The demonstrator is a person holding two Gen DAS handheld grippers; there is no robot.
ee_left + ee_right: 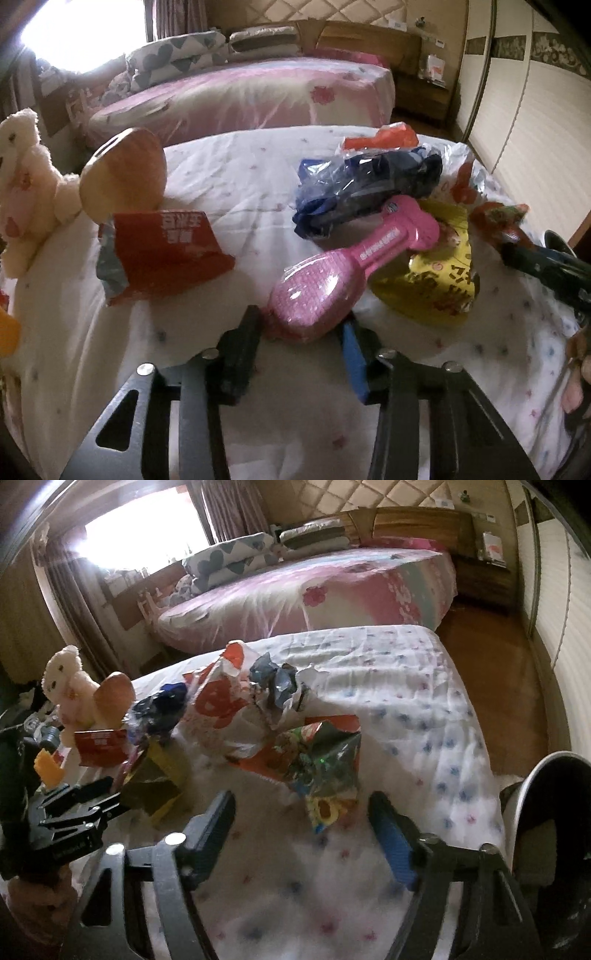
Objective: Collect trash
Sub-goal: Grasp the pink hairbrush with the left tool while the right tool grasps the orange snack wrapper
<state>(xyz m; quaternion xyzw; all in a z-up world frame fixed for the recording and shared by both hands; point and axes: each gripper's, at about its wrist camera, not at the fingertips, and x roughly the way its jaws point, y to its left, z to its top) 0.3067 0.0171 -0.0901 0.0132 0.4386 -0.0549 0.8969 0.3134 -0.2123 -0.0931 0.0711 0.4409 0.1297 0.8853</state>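
1. the left gripper [301, 325] sits low centre in the left wrist view, its jaws on either side of the bristle head of a pink hairbrush [343, 271]. they look set to clamp it, though i cannot tell whether the pads press on it. the brush is no trash, so the grip is likely meant to shift it off the wrappers.
2. the right gripper [301, 812] sits low centre in the right wrist view with jaws wide apart and nothing between them, lined up on a crumpled multicolour snack bag [325, 760] just ahead, probably the next piece to take.
3. the trash lies loose on the near bed [424, 709]: a yellow wrapper [436, 288] partly under the brush handle, and a red wrapper [166, 254] left of centre.
4. farther up the left wrist frame lie a dark blue plastic bag [365, 184] and a white-and-red bag [221, 701], seen mid-frame in the right wrist view.
5. a plush toy [22, 192] sits at the left edge, apart from the litter.
6. a rounded bin-like rim [546, 812] shows at the right edge of the right wrist view, perhaps where the trash goes.
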